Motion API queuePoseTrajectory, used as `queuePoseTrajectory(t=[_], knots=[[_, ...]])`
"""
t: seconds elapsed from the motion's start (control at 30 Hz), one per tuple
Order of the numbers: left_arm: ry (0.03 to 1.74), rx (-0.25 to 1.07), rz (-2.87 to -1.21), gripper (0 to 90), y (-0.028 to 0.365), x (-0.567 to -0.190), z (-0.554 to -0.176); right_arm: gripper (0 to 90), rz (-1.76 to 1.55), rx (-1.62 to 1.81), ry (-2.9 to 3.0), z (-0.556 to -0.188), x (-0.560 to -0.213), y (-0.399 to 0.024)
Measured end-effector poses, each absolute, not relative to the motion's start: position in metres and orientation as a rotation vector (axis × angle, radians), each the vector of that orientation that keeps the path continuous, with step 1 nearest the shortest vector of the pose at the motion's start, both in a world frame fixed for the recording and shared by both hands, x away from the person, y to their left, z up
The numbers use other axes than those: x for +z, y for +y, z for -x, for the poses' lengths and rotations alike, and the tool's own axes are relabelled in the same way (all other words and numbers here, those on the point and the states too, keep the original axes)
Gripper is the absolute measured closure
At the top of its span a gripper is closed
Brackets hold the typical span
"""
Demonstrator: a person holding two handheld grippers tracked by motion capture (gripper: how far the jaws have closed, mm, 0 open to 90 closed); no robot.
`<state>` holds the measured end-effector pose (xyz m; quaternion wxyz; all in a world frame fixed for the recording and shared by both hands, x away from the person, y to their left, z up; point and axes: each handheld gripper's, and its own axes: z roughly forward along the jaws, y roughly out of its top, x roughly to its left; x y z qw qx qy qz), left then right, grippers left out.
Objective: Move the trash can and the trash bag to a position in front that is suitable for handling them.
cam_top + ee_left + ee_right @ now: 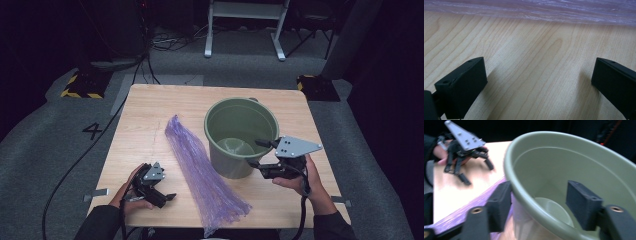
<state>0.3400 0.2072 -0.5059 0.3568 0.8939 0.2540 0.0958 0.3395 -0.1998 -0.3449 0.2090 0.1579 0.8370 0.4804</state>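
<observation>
From above, a green bucket (240,135) stands upright on the wooden table (150,110), toward its right half. A long purple bag (200,170) lies flat just left of the bucket, running from mid-table down to the near edge. The right gripper (257,154) is at the bucket's near right side, one jaw over the rim and inside, the other outside against the wall. The left gripper (167,197) rests low at the near left corner, apart from the bag, its jaws spread with nothing in them.

Along the left gripper (539,82), the two black jaws stand wide over bare table (524,62). The bag (549,10) stretches across the top, a little beyond the tips.

Along the right gripper (539,207), the jaws straddle the bucket's (574,170) rim, one outside, one inside. They're partly drawn in, but a gap shows on each side of the wall, so the pads aren't pressing it. The bag (461,215) lies below the outer jaw, and the left gripper (477,173) sits farther off on the table (469,192).
</observation>
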Motion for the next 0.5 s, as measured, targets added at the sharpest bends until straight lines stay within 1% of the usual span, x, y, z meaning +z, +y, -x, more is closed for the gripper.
queuePoseTrajectory(t=[0.07, 0.1, 0.37, 0.5], knots=[[0.656, 0.247, -2.308, 0.0, 0.207, -0.506, -0.340, 52.3, -0.389, 1.328, 2.363, -0.340, -0.346, -0.196], [0.656, 0.247, -2.308, 0.0, 0.207, -0.506, -0.340, 52.3, -0.389, 1.328, 2.363, -0.340, -0.346, -0.196], [0.660, 0.247, -2.309, 0.0, 0.207, -0.506, -0.340, 61.4, -0.306, 1.308, 2.396, -0.351, -0.345, -0.182], [0.660, 0.248, -2.310, 0.0, 0.207, -0.506, -0.340, 62.5, -0.302, 1.278, 2.394, -0.359, -0.346, -0.172]])
